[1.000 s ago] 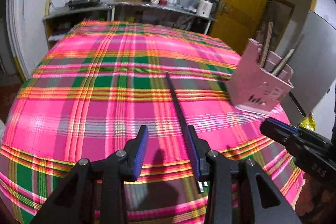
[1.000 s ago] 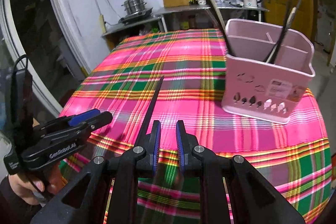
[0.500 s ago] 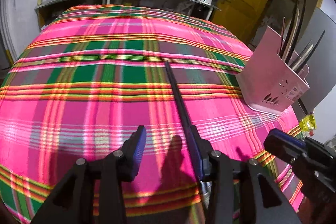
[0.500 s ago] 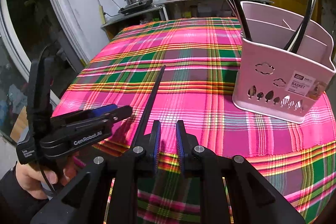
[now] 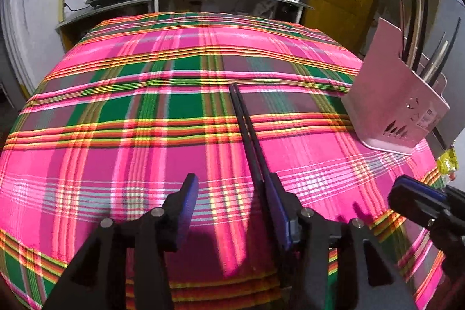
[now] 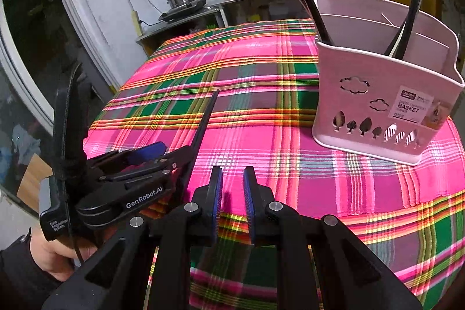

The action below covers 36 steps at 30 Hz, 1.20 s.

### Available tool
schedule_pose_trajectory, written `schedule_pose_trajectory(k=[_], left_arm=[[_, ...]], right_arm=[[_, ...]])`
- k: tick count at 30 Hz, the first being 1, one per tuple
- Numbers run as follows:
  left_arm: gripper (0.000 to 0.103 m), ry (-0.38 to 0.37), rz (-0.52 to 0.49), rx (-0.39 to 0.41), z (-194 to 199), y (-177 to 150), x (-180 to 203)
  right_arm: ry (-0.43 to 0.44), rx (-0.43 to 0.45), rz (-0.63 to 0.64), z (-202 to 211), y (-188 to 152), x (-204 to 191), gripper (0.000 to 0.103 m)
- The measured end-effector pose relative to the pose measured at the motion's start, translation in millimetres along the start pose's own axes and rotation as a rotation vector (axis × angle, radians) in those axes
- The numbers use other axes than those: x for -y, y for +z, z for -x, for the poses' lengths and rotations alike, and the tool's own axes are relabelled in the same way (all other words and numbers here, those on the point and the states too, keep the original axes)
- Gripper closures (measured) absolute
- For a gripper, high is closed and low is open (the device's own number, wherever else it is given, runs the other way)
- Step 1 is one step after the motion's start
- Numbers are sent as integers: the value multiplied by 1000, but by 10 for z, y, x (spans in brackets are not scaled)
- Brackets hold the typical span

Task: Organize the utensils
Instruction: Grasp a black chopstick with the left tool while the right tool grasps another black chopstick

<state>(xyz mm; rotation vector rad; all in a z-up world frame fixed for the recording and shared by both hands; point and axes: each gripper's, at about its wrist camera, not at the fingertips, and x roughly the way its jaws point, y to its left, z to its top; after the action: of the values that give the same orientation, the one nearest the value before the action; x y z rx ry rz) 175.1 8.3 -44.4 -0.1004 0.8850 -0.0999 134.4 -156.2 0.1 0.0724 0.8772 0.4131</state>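
On a table draped in a pink-and-green plaid cloth [image 5: 122, 153], a pair of black chopsticks [image 5: 247, 132] lies flat, tips pointing toward the far counter. Their near ends are hidden behind the right-hand finger of the left gripper [image 5: 232, 205], so whether that blue pad touches them cannot be settled from the left wrist view; the opposite pad stands clear of them, and the jaws are opening. The right wrist view shows the same two sticks [image 6: 205, 121] running under the left gripper's body [image 6: 139, 164], with the contact point again covered. A hand [image 6: 52, 254] in a dark sleeve grips that tool at the lower left edge, cut off by the frame.

The right gripper [image 6: 233, 193] hovers over the cloth's near edge, its two blue pads set narrowly apart with nothing between them.

One pink utensil basket [image 6: 377, 95] stands on the cloth to the right, well apart from the chopsticks. It has dividers inside, though how many compartments is hard to count. Several dark and pale utensil handles [image 5: 418, 48] stick up from it; their lower ends are hidden by its walls and some tops run out of frame, so an exact count is not possible.
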Motion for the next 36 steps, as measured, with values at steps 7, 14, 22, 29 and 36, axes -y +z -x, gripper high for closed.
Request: schedule_pose_trajectory(k=[7, 14, 22, 29, 36], left_arm=[[59, 75, -46, -1, 8, -26, 50], [72, 99, 38, -1, 43, 5, -272], [72, 50, 114, -18, 89, 15, -627], [72, -8, 144, -44, -18, 195, -772], [72, 2, 111, -44, -131, 306, -740]], right_arm=[[7, -6, 1, -14, -4, -6, 88], [10, -10, 25, -132, 105, -69, 88], [39, -44, 49, -502, 314, -231, 88], [33, -79, 66, -875, 487, -361, 88], [-11, -124, 88, -1138, 543, -410, 88]])
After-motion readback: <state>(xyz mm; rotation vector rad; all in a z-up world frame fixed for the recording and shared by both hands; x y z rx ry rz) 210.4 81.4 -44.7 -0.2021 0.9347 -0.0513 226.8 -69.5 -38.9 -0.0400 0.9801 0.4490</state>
